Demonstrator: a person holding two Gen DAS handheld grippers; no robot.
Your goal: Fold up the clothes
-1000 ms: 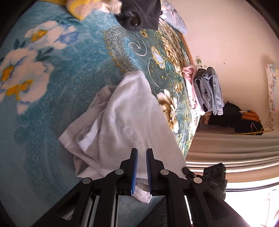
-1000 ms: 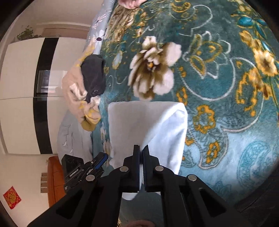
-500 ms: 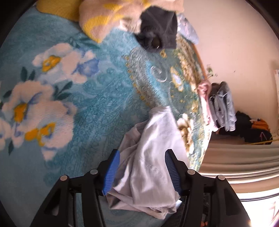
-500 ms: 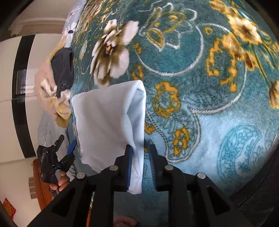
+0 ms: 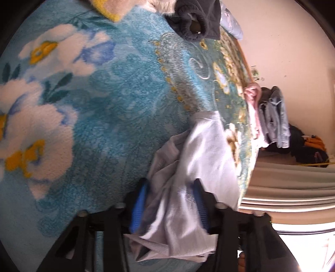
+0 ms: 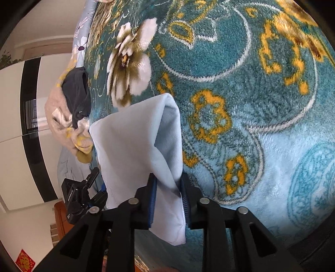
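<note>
Garment (image 5: 201, 159), pale and folded, lay released on the floral blanket (image 5: 104, 104), as left gripper (image 5: 170, 186) and right gripper (image 6: 167, 180) had both opened wide within 1 second, suggesting this fold was complete.

Bare blanket (image 5: 100, 117) left of pale garment (image 5: 201, 167); dark clothes pile (image 5: 196, 18) blocks far edge.
</note>
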